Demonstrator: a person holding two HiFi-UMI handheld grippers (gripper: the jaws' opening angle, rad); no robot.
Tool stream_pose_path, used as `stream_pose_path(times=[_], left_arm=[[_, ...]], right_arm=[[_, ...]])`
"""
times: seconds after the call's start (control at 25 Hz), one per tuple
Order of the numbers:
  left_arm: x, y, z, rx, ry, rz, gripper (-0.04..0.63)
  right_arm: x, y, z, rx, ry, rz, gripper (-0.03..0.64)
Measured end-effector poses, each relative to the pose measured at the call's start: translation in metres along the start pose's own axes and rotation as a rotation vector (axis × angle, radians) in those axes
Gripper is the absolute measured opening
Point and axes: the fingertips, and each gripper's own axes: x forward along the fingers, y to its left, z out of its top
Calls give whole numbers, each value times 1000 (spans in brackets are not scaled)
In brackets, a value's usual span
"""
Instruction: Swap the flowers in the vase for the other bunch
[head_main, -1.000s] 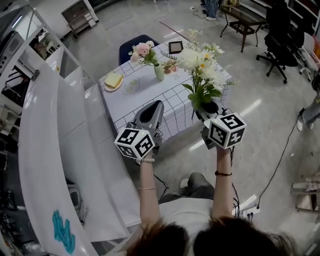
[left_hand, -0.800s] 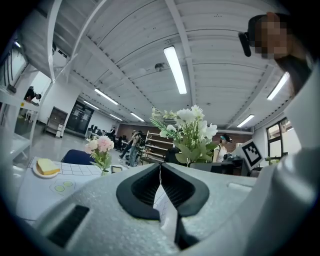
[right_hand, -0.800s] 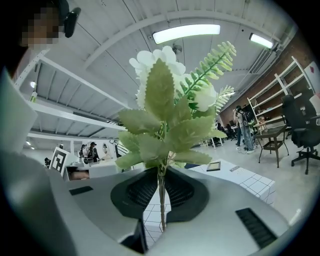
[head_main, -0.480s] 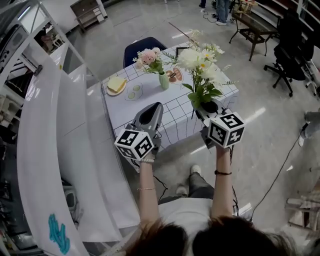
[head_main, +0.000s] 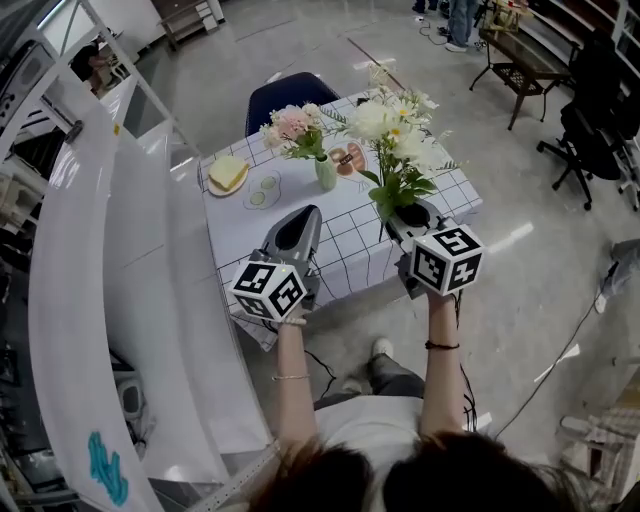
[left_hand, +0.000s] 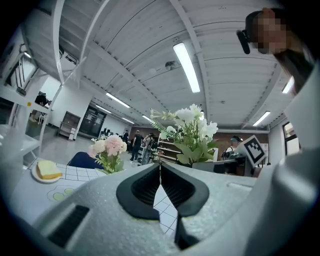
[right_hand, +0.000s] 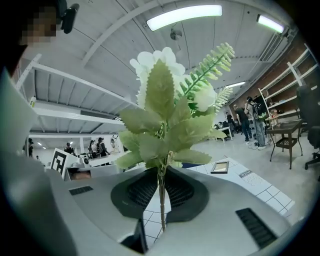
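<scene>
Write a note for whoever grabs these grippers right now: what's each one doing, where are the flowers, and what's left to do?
Left gripper: jaws shut, nothing in them, pointing toward the table.
Right gripper: jaws shut on the stem of the white bunch, which stands upright.
Pink flowers: still in the vase on the table.
Done: the new bunch is in hand.
Left: lift the pink flowers out, probably with the free left gripper, then put the white bunch into the vase.
</scene>
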Motion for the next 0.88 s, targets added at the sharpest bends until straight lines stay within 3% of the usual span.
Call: stream_pose_path(times=[0.16,0.36,0.88], left_arm=[[11,14,1,-22,-26,69,18],[26,20,-4,-38,-34,100,18],[57,39,-22,-75,28,123,18]], right_arm=[[9,-14,5,-10,17,24,43],[21,-29,11,-28,33,56,43],[52,-59,0,1,85,89,43]])
